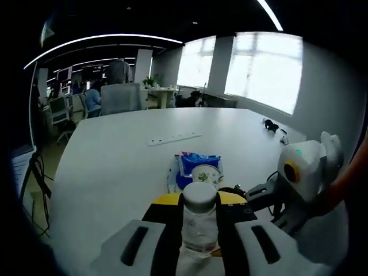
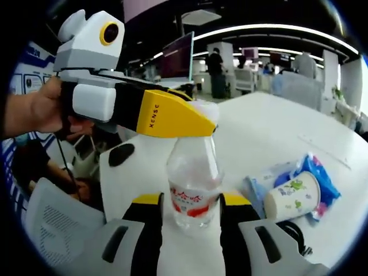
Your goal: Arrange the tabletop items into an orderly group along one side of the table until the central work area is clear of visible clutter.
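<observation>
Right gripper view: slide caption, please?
Both claws grip a clear plastic water bottle, left claw at its cap, beside a printed paper cup.

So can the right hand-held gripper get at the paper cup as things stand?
Probably not yet. The right hand-held gripper has the water bottle standing between its jaws, with the left hand-held gripper on the cap. The paper cup lies unobstructed off to its side on the blue packets.
</observation>
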{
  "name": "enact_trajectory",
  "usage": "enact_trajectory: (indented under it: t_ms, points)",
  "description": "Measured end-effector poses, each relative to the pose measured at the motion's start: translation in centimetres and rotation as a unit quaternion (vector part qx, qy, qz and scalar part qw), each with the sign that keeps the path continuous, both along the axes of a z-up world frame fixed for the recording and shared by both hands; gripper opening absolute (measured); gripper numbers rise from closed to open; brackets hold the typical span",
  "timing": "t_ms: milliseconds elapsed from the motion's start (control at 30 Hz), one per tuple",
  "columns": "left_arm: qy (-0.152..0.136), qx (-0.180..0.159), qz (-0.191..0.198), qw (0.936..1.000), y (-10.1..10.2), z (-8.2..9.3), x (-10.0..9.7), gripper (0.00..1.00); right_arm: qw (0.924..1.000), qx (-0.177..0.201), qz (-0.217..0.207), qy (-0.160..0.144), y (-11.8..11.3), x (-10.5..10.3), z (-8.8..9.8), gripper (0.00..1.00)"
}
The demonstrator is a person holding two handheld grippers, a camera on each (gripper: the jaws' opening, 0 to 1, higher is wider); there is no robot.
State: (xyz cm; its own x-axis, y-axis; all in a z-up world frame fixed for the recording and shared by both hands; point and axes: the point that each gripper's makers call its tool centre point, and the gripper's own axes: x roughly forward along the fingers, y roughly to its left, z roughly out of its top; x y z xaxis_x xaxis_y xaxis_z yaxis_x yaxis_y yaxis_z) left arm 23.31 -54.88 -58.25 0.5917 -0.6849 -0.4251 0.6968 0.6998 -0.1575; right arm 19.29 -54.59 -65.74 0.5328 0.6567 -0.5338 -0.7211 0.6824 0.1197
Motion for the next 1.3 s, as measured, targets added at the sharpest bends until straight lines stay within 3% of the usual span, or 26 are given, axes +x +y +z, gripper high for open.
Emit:
enact_trajectory:
  t_ms: [900, 1100, 1300]
  points:
    - [-0.034, 0.039, 0.022, 0.9984, 1.9, 0.0, -1.8, 0.21, 0.9995, 0.008, 0.032, 0.004, 1.3, -1.8, 0.5, 0.32]
    - [-0.039, 0.066, 0.012, 0.997, 2.1, -0.7, -2.3, 0.22, 0.9992, 0.006, 0.039, 0.003, 1.7, -2.1, 0.7, 0.32]
    - [-0.038, 0.071, 0.019, 0.9966, 2.4, -1.1, -2.7, 0.24, 0.9992, 0.01, 0.038, 0.005, 1.8, -2.3, 0.7, 0.32]
